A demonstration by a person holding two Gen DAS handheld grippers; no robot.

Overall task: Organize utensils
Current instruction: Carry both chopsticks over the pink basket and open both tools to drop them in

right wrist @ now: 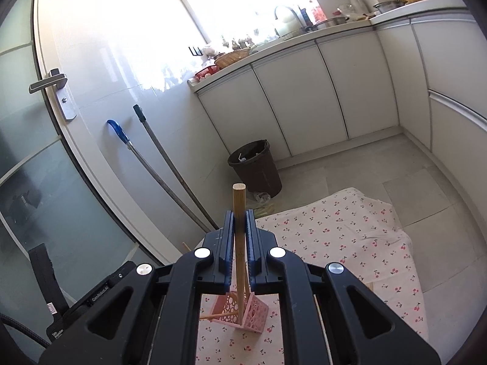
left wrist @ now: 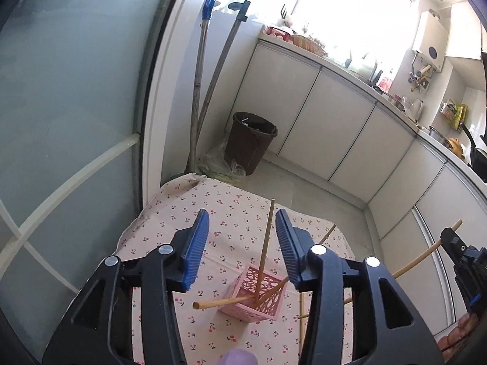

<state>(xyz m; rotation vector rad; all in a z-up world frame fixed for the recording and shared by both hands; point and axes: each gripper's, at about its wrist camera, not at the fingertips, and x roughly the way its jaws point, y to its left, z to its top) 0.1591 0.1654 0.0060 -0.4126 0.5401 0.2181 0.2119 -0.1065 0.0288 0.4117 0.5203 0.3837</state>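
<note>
Left gripper (left wrist: pixel 242 243): jaws apart, nothing pressed between the blue pads; one chopstick (left wrist: pixel 264 251) stands between them without contact, its lower end inside the pink perforated holder (left wrist: pixel 268 302). Right gripper (right wrist: pixel 239 237): jaws clamped on a second chopstick (right wrist: pixel 239 243), held near upright above the holder. Holder position: on the cherry-print tablecloth (left wrist: pixel 170 213), with further chopsticks leaning out of it.

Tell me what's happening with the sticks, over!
Left tongs open, empty. Right tongs shut on a chopstick. Pink basket holds three chopsticks. Nothing in the way, over.
</note>
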